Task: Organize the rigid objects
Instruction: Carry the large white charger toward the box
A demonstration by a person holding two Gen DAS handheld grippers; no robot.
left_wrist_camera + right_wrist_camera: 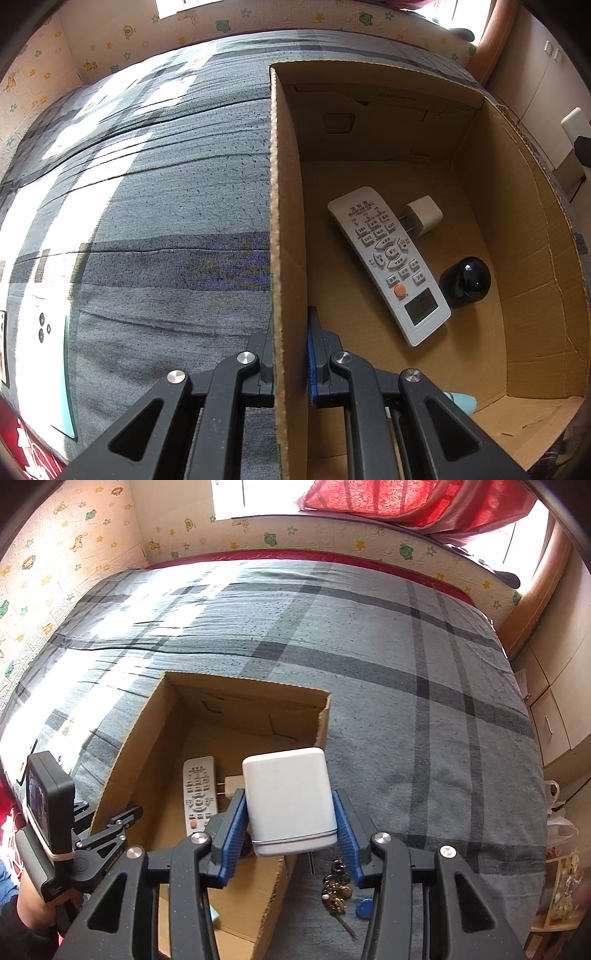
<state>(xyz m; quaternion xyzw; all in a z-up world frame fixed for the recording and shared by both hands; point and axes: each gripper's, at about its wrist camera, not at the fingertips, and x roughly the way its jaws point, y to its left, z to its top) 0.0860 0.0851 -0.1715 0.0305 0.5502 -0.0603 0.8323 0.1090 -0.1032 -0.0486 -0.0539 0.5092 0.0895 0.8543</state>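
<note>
While my left gripper (290, 369) pinches the near wall of the open brown cardboard box (284, 229), one finger outside and one inside, clamped onto the board to steady it, my right gripper (291, 830) carries the white rounded-corner plastic block (288, 797), likely a power bank or charger, over the box's right edge. Its blue ribbed pads (232, 834) press the block's two flat sides low down, near the grey seam line, so most of the body sticks out ahead of the fingers.

I judge the block stiff and smooth, perhaps moderately heavy; its glossy shell could slip, so a hold nearer the middle of the sides would be safer than this low one.

Already on the box floor lie a long white remote control with grey buttons (388, 262), a small white plug adapter (423, 216) just beside it, and a black glossy domed gadget (465, 282) near the remote's display end. On the grey checked bedspread (424, 701), just outside the box, a bunch of keys with a blue fob (338, 890) waits.
</note>
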